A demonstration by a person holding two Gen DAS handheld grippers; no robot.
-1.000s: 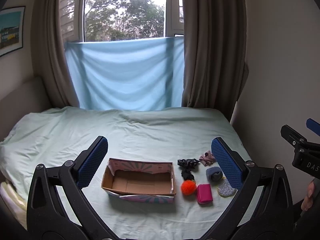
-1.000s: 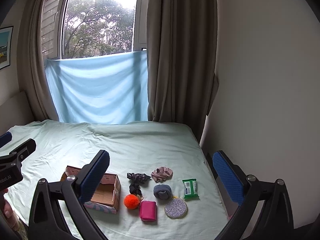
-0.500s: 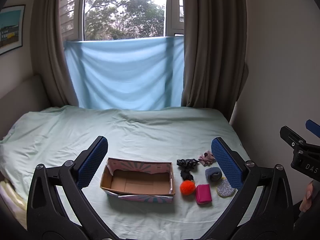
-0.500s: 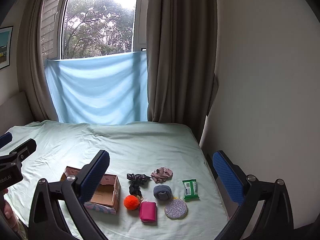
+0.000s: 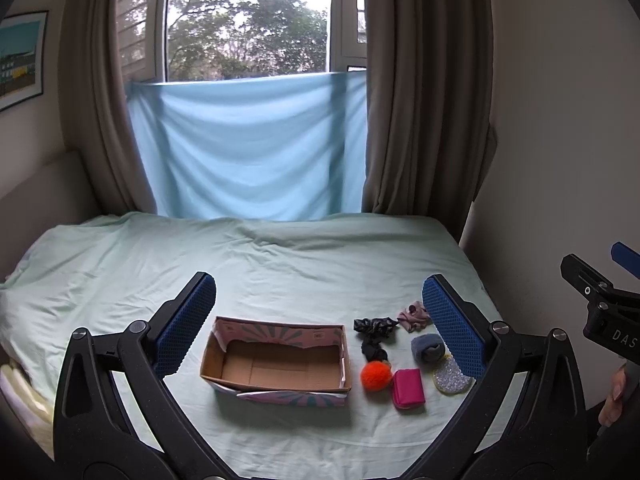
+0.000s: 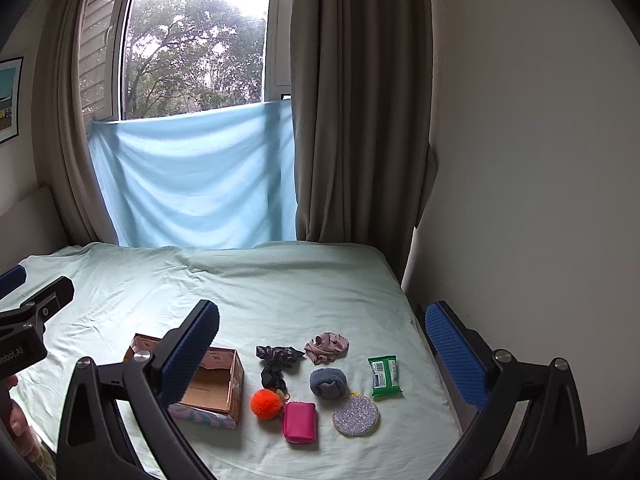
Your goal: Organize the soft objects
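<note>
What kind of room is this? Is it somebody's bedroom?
Most likely a bedroom. A bed with a pale green sheet fills the room, long brown curtains hang beside a window facing trees, and a framed picture hangs on the wall.

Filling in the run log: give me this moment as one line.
left gripper: open, empty | right gripper: open, empty | cardboard box: empty, on bed | orange pompom, pink pouch: right of box
</note>
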